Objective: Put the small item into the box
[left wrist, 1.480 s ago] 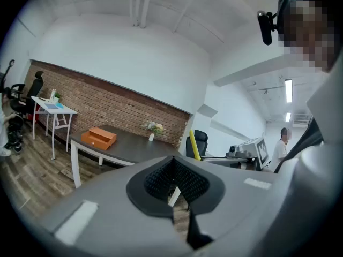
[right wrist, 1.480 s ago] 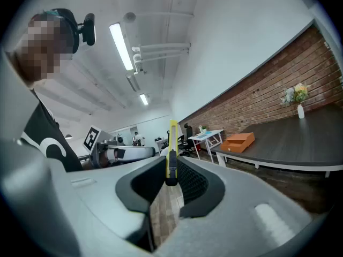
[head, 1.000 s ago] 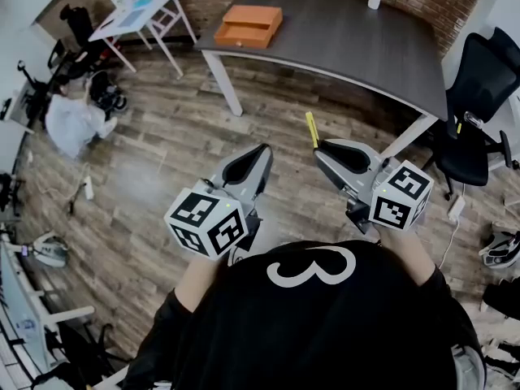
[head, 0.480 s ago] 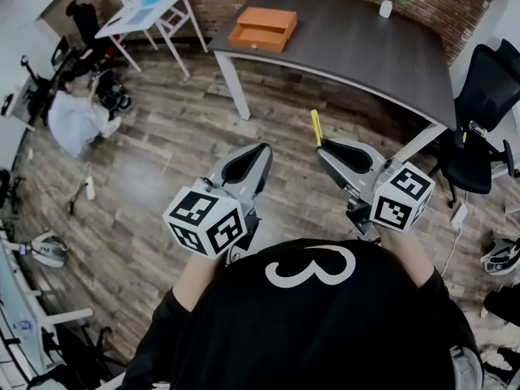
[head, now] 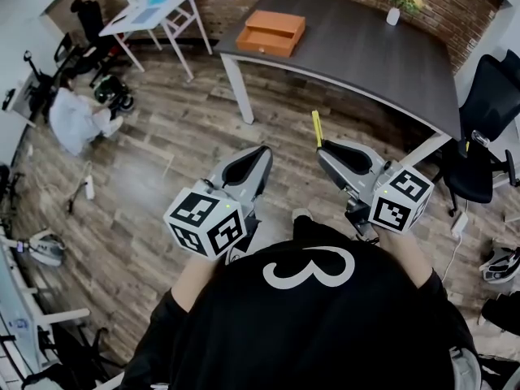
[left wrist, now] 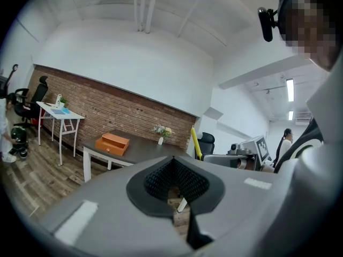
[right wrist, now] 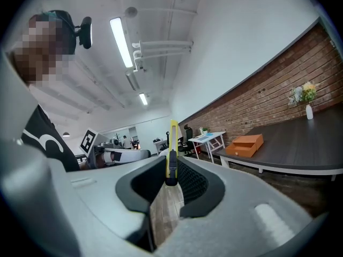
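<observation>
An orange box with an open top lies at the left end of a dark table, well ahead of both grippers. My right gripper is shut on a slim yellow item that sticks up past its tips. The right gripper view has the yellow item upright between the pads and the box far off to the right. My left gripper is shut with nothing in it. From the left gripper view the box is distant.
A vase of flowers stands at the table's far edge. A black office chair is at the right, and a white side table at the back left. A person in white crouches on the wooden floor at left.
The table and box have slid lower and to the right in the head view, closer to me. Both grippers keep their pose, and a shoe now shows between them.
</observation>
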Demonstrator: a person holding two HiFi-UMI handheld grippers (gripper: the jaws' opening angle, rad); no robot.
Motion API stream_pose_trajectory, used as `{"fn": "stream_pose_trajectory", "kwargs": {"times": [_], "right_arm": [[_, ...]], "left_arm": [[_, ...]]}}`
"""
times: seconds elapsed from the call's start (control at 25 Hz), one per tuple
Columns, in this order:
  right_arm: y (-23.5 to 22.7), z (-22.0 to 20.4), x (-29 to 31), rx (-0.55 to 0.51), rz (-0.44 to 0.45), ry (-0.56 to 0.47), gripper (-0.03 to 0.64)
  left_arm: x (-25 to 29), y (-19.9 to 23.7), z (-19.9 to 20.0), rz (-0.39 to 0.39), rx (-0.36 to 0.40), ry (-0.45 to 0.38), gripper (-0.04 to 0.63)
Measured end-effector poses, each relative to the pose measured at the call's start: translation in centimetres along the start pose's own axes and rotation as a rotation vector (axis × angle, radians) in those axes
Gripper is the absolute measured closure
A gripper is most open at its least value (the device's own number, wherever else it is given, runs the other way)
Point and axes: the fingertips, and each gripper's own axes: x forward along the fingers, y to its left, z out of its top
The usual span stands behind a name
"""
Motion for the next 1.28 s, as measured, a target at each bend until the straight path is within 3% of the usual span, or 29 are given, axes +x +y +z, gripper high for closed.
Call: {"fn": "stream_pose_trajectory", "kwargs": {"times": [0.44,1.04,1.28], "right_arm": [[-5.7,0.3,5.5,0.025,0.026,0.017,0.551],[-21.4,4.2,18.5,0.077,0.064,0.082,0.551],[-25.5,5.9,20.9,0.061,0.049,0.07,0.551]], "left_arm": [[4.2,5.9,-0.2,0.045,-0.032,0.035,0.582],[18.2,21.1,4.1,0.089,-0.095,0.105,0.582],[21.8,23.9,5.6,0.078,-0.082,0.094,0.582]]}}
